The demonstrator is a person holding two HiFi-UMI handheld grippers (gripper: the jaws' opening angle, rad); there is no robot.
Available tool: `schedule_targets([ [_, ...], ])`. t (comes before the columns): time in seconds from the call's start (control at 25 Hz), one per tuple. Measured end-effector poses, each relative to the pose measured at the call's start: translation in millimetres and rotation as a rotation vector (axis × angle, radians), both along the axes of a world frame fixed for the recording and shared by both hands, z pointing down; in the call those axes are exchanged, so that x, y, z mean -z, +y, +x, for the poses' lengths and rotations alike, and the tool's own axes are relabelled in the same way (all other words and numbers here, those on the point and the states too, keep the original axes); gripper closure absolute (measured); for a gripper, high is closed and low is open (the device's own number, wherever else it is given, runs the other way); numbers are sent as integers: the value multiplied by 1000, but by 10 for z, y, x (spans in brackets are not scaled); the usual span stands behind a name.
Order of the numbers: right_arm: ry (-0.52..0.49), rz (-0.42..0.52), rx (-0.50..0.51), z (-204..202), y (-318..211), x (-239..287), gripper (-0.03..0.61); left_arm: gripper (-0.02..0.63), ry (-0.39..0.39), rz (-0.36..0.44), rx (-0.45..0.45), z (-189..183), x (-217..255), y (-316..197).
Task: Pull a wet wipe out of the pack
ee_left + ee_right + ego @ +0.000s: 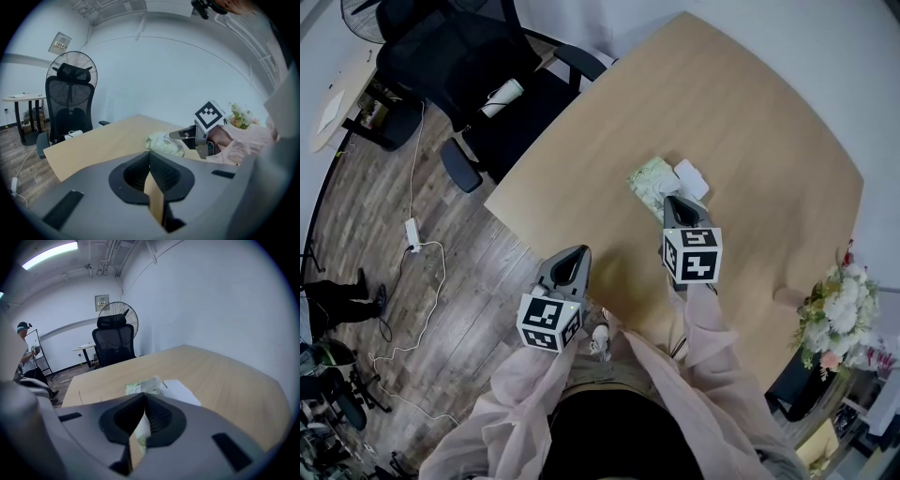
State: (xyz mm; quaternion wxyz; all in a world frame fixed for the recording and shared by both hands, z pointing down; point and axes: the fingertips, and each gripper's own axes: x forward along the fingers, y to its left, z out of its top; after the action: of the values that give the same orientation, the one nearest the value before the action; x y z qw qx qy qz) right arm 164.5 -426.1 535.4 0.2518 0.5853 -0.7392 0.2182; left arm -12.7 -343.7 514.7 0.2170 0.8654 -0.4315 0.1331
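Note:
The wet wipe pack (pixel 650 181), pale green and crinkled, lies on the wooden table (pixel 750 112). A white sheet (pixel 692 178) rests against its right side. My right gripper (pixel 672 201) is shut, its tips at the pack's near edge; whether they pinch anything is hidden. In the right gripper view the pack (pixel 143 386) and the white sheet (pixel 180 391) lie just beyond the closed jaws (pixel 143 399). My left gripper (pixel 579 251) hovers shut over the table's near-left edge, holding nothing. The left gripper view shows its closed jaws (pixel 150 157), the pack (pixel 164 143) and the right gripper (pixel 182 135).
A black office chair (pixel 459 56) stands past the table's left corner, with a fan (pixel 72 65) behind it. A bunch of flowers (pixel 839 314) sits at the table's right edge. A white cable and power strip (pixel 412 232) lie on the floor. A person (pixel 27 357) stands far off.

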Motion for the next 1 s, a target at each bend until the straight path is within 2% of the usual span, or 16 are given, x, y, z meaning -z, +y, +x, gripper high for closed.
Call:
schedule_targets([
  [1.0, 10, 6, -1, -52, 308, 65, 565, 601, 10, 19, -14, -42, 52, 235],
])
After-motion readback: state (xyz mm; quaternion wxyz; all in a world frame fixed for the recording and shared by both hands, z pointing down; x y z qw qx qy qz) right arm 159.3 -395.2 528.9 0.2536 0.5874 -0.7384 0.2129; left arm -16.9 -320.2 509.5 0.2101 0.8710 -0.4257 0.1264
